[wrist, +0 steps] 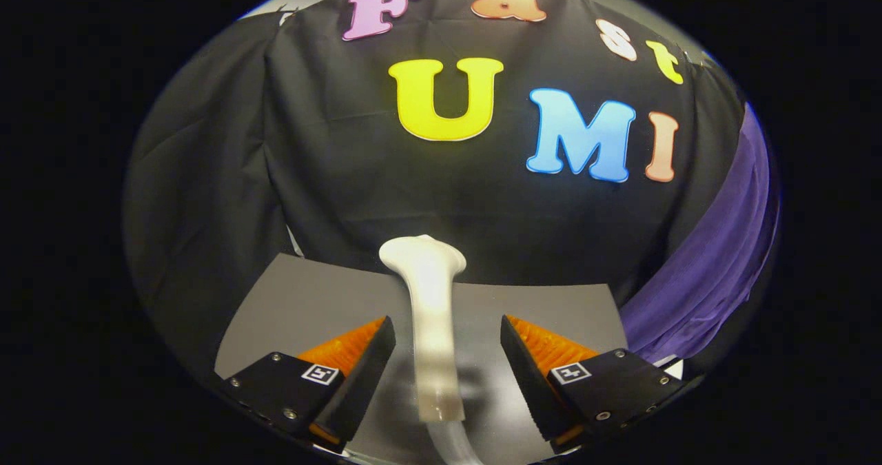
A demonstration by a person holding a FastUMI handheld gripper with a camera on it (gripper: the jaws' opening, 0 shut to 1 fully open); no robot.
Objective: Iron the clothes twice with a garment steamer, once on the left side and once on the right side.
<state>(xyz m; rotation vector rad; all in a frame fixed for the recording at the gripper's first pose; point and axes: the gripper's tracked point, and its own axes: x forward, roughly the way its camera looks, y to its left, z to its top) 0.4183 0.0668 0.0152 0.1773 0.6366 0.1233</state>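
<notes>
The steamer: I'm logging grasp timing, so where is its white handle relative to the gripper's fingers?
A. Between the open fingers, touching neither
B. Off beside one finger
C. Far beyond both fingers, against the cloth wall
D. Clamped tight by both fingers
A: the steamer lies on the grey table between the fingers of the open gripper, with gaps either side.

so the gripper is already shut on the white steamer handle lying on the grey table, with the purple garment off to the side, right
Not quite. In the gripper view the gripper is open: the white steamer handle lies between the fingers with a gap on each side. It does lie on the grey table, and the purple garment hangs off to the side.
</notes>
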